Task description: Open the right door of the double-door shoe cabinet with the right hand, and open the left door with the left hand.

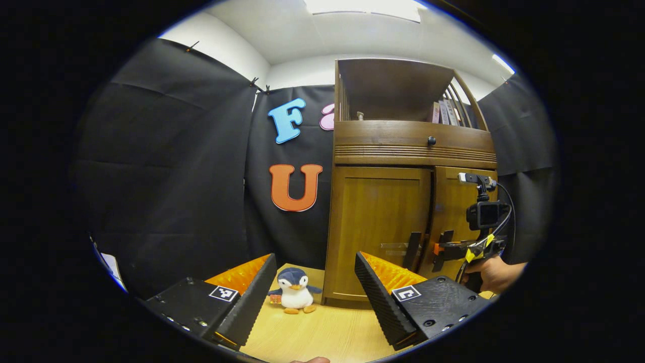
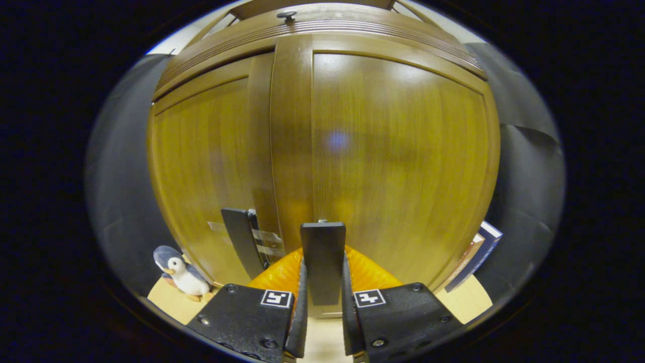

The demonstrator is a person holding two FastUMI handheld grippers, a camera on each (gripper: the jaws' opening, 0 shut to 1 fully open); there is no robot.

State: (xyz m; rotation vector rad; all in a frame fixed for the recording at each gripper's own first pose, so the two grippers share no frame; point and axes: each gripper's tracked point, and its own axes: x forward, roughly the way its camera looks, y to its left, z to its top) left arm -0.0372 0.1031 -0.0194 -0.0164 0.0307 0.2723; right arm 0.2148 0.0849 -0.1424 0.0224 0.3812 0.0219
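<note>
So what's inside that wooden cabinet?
Can't tell: both doors, left door and right door, are shut. The open shelf above holds some books.

Each gripper body is black with screws and a square marker on its 2 finger bases.

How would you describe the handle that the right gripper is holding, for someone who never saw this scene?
Find the wooden shoe cabinet with two doors. Each door carries a dark flat handle beside the centre seam. The wanted one is the right door's handle, clamped between the right gripper fingers; the left door's handle stands free.
</note>
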